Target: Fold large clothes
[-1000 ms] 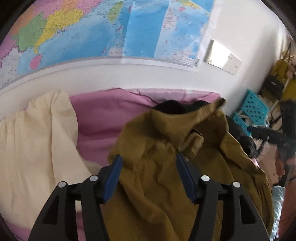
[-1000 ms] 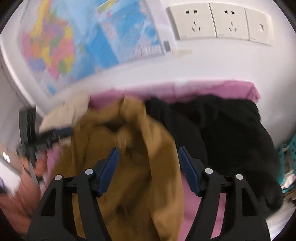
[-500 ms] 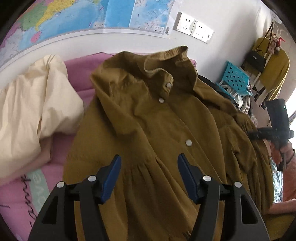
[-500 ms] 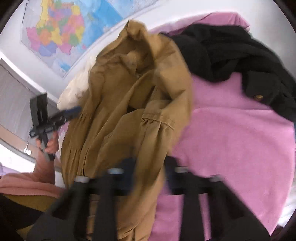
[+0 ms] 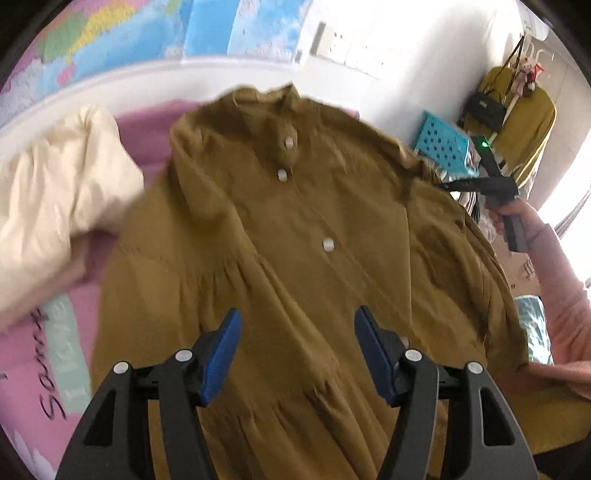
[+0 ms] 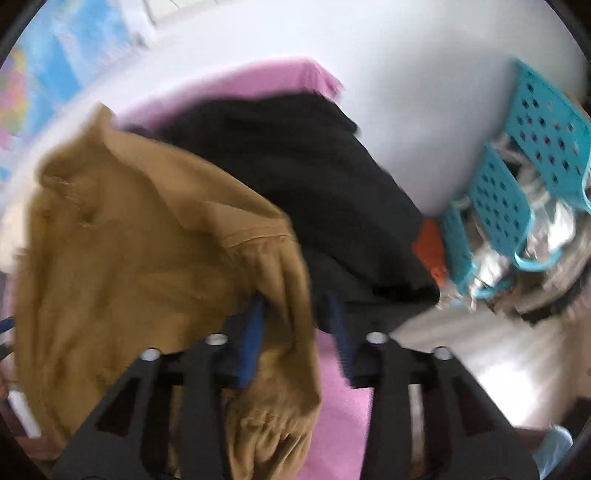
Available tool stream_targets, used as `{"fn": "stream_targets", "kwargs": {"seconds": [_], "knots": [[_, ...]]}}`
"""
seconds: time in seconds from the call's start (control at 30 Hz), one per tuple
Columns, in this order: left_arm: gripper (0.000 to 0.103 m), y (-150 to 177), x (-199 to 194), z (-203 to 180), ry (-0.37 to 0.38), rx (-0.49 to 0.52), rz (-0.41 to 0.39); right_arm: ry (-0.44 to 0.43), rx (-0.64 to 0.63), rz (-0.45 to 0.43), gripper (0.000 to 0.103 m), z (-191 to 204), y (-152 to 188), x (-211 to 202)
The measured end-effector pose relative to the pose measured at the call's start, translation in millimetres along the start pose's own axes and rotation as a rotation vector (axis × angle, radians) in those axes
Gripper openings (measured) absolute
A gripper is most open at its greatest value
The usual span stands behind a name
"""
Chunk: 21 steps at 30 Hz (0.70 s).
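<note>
A mustard-brown buttoned dress (image 5: 295, 229) lies front up on the pink bed cover (image 5: 147, 125), collar toward the wall. My left gripper (image 5: 297, 350) is open above its skirt, holding nothing. My right gripper (image 6: 295, 332) has its jaws closed in around the dress's sleeve (image 6: 280, 280); the frame is blurred. The right gripper also shows in the left wrist view (image 5: 480, 177), at the dress's right shoulder.
A cream garment (image 5: 55, 192) lies bunched on the left of the bed. A black garment (image 6: 314, 177) lies on the bed's right side by the wall. Teal plastic baskets (image 6: 517, 192) stand off the bed at the right. A map hangs on the wall (image 5: 147, 29).
The dress went from a bunched heap to spread flat, front up. My right gripper narrowed from wide open around the sleeve. The left gripper pulled back toward the skirt.
</note>
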<state>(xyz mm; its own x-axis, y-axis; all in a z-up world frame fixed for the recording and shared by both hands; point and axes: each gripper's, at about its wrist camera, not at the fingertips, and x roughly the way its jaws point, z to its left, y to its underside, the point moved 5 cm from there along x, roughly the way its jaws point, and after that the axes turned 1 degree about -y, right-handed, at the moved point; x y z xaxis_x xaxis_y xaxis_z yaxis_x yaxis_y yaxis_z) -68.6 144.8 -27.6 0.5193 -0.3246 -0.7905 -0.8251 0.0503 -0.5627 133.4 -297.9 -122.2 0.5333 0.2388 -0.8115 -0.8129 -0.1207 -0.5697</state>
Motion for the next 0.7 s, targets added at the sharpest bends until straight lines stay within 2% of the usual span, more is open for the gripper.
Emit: {"fn": "stream_targets", "kwargs": {"seconds": [0.03,0.1,0.13,0.23,0.3,0.37,0.4,0.43,0.47,0.5,0.57,0.63,0.7], "knots": [[0.062,7.3,2.1,-2.4,0.007,-0.004,0.02,0.007,0.005,-0.017,0.068,0.4,0.8,-3.7],[0.062,18.1,2.1,-7.1,0.015,-0.003,0.043,0.057,0.004,-0.106,0.069,-2.7,2.4,-30.9],[0.062,24.1,1.3,-9.9,0.018,-0.001,0.051,0.055,-0.001,-0.172,0.071,2.7,2.5,-54.5],[0.064,38.5,1.6,-16.7,-0.008,0.022,0.071,-0.052,-0.051,-0.333,0.076,35.7,8.8,-109.4],[0.063,51.6,2.8,-19.6,-0.038,0.033,0.085,-0.158,-0.117,-0.376,0.081,64.8,17.3,-128.7],[0.053,57.5,4.8,-19.9,-0.077,0.044,0.099,-0.259,-0.214,-0.368,0.081,105.1,34.3,-134.9],[0.039,60.0,4.8,-18.3,-0.107,0.051,0.094,-0.303,-0.26,-0.351,0.081,125.6,43.1,-132.0],[0.02,61.9,4.1,-17.1,-0.116,0.051,0.092,-0.338,-0.289,-0.336,0.081,140.2,49.4,-128.3],[0.01,63.4,1.3,-14.7,-0.133,0.044,0.086,-0.39,-0.328,-0.303,0.081,164.1,58.4,-120.5],[0.005,61.6,-3.2,-12.1,-0.14,0.033,0.075,-0.428,-0.354,-0.27,0.081,181.3,65.4,-112.2],[0.004,54.8,-20.9,-6.9,-0.126,0.005,0.024,-0.478,-0.4,-0.215,0.081,210.7,75.6,-97.9],[0.004,44.5,-54.0,7.1,-0.128,-0.025,-0.049,-0.534,-0.427,-0.172,0.081,242.0,80.5,-87.1],[0.004,33.2,-93.6,30.3,-0.152,-0.079,-0.138,-0.592,-0.421,-0.148,0.079,253.7,83.7,-81.7]]}}
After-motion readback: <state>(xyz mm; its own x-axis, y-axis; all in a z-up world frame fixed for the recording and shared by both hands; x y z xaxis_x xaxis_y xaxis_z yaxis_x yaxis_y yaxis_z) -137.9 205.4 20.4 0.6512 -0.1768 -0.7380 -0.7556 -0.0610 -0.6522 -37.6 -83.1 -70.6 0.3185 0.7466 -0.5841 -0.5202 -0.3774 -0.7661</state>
